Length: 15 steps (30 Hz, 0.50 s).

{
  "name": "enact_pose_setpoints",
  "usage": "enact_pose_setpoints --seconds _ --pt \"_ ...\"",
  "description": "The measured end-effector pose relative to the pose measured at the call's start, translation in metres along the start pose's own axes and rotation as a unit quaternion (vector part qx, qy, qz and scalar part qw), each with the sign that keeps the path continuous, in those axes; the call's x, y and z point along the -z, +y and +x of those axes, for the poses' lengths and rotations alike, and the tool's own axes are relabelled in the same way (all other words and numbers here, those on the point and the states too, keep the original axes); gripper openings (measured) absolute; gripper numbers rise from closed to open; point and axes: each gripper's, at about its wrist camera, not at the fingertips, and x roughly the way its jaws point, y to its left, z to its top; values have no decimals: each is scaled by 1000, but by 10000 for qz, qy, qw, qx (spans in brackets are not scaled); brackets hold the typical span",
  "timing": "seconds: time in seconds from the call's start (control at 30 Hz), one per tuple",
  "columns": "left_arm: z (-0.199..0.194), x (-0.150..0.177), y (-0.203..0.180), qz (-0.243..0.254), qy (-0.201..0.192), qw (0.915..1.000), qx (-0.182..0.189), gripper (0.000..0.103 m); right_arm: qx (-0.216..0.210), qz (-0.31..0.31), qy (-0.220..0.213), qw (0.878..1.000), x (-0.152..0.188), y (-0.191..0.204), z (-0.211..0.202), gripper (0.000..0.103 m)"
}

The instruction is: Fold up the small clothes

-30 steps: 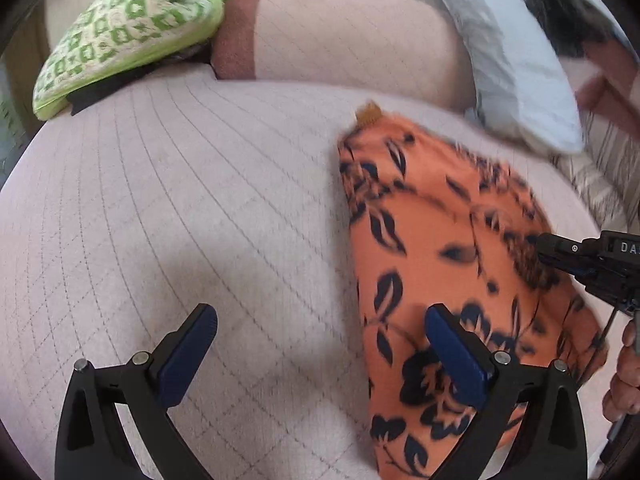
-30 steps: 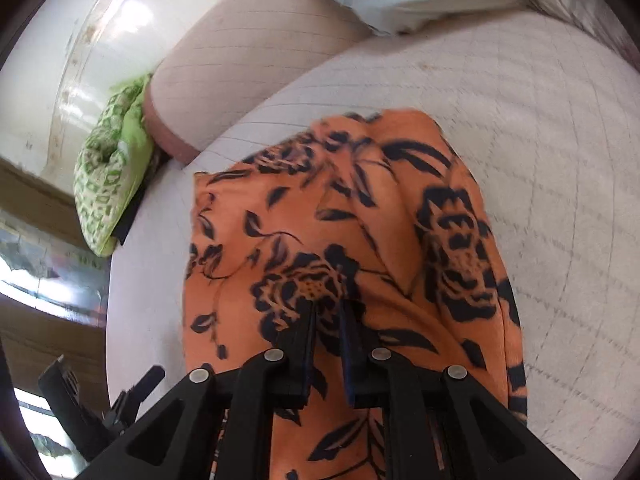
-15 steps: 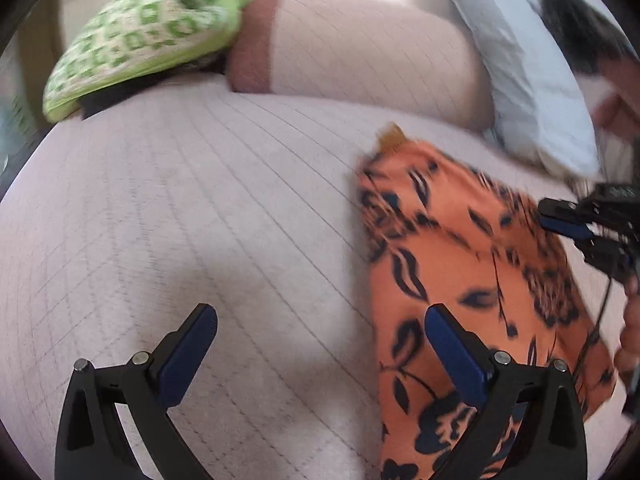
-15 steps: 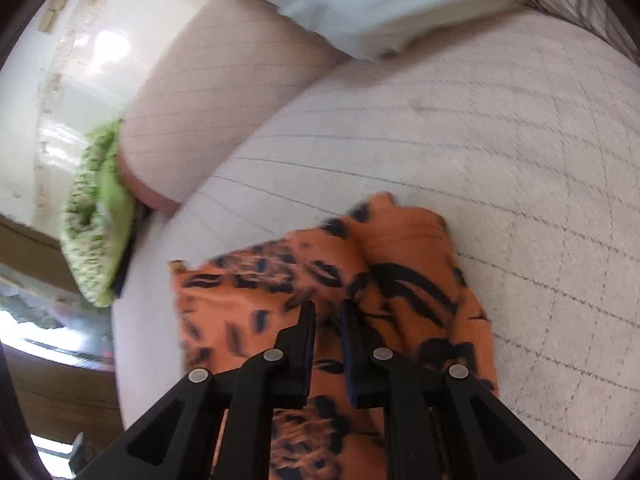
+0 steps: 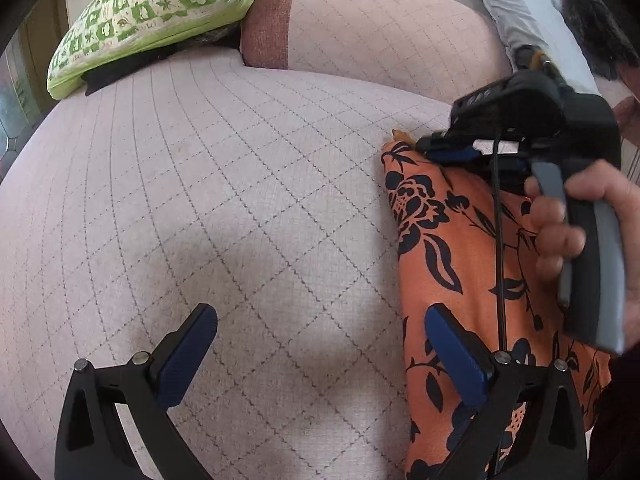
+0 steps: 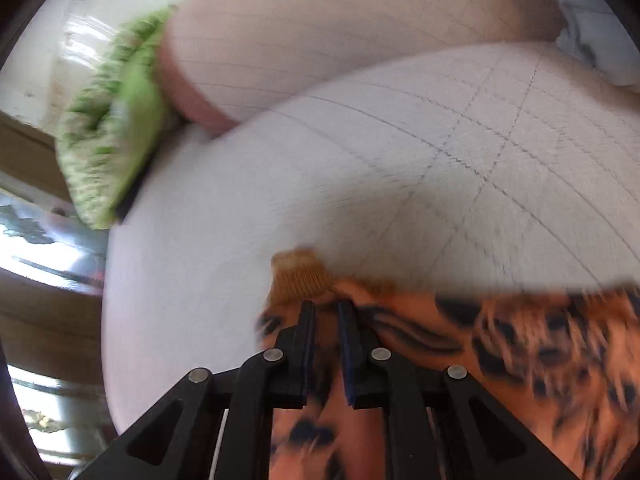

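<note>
An orange garment with a dark flower print (image 5: 448, 248) lies folded lengthwise on the right side of a pale quilted seat (image 5: 200, 200). My right gripper (image 5: 444, 152), held by a person's hand (image 5: 568, 232), sits at the garment's far corner. In the right wrist view its jaws (image 6: 326, 306) are closing almost together, pinching the orange cloth (image 6: 520, 340) just behind a tan ribbed edge (image 6: 300, 276). That view is blurred by motion. My left gripper (image 5: 320, 314) hangs wide open above the seat, holding nothing. Its right finger (image 5: 452, 352) overlaps the garment's left edge.
A green-and-white patterned cushion (image 5: 160, 8) rests at the far left on something black. The padded backrest (image 5: 380, 32) runs along the far side, and a light blue pillow (image 5: 512, 12) leans at the far right. Bare quilted seat stretches left of the garment.
My right gripper has swept across the garment to its far corner, carrying cloth with it; the garment now looks narrower. The left gripper stays open and has barely shifted.
</note>
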Motion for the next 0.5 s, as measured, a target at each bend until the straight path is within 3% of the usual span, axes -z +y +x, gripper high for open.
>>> enact_pose_setpoints --seconds 0.1,0.2,0.33,0.43,0.5 --pt "-4 -1 4 -26 -17 10000 40 103 -222 406 -156 9988 4 -6 -15 14" --pt "-11 -2 7 -133 -130 9997 161 103 -153 41 -385 9991 21 -1 -45 14" --pt "-25 -3 6 -72 -390 9991 158 103 -298 -70 -831 9961 47 -12 -111 14" --pt "-31 -2 2 9 -486 9985 245 103 -180 39 -1313 9912 75 -34 -166 15" --pt "-33 -1 -3 79 -471 9983 339 103 -38 192 -1538 9879 96 -51 -194 23"
